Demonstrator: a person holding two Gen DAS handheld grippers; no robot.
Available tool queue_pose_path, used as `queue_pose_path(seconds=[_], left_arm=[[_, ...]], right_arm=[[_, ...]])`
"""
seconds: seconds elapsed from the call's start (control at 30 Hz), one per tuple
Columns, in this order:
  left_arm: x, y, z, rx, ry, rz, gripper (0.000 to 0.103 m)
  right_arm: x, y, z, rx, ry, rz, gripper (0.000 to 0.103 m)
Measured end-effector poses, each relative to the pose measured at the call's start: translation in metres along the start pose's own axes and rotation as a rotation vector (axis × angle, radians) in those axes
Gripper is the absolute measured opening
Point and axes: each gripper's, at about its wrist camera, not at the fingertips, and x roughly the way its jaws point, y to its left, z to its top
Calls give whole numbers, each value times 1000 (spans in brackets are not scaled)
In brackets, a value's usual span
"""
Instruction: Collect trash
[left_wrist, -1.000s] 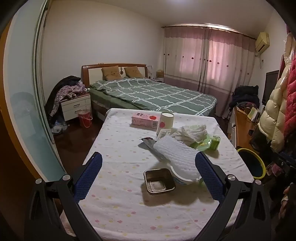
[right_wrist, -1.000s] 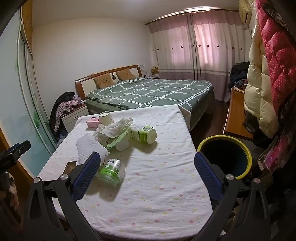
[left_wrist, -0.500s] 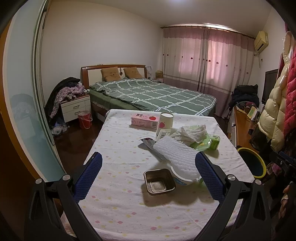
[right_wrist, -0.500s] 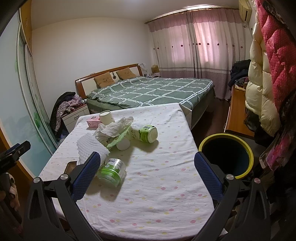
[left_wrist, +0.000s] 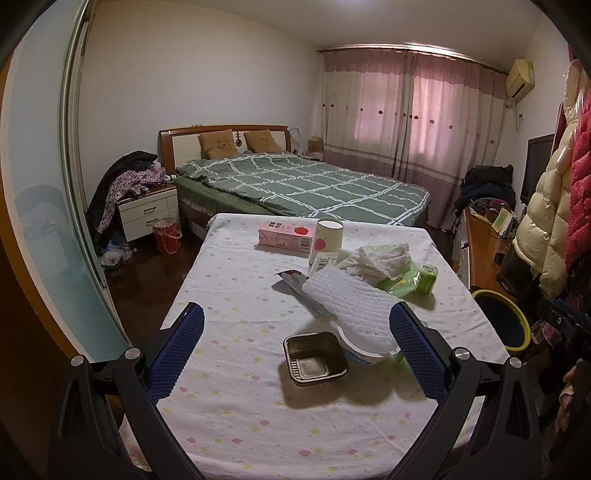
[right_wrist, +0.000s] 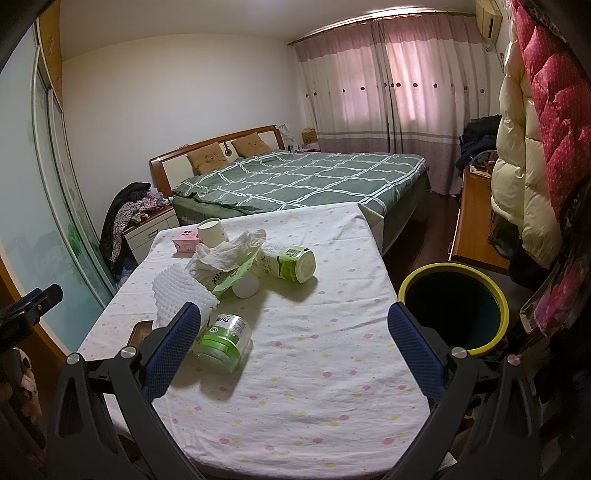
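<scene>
bare cloth on the bench (right_wrist: 314, 387) lies open between the right tool (right_wrist: 291, 350) fingers toward 12 o'clock. a green jar (right_wrist: 223, 341) crowds the 10 o'clock side; the yellow-rimmed bin (right_wrist: 454, 310), at 2 o'clock, stands unobstructed.

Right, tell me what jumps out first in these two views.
A heap of trash sits mid-table on the dotted tablecloth: crumpled tissue, white foam, green-labelled bottles, with a small foil tray nearest the open left gripper. A yellow-rimmed bin stands beside the table, by the open right gripper.
</scene>
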Motion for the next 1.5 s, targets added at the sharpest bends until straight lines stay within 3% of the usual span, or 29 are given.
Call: queue_pose_path(seconds=[1.5], left_arm=[[6, -6, -3, 14, 25, -22, 99]], right_arm=[[5, 1, -3, 8, 7, 5, 97]])
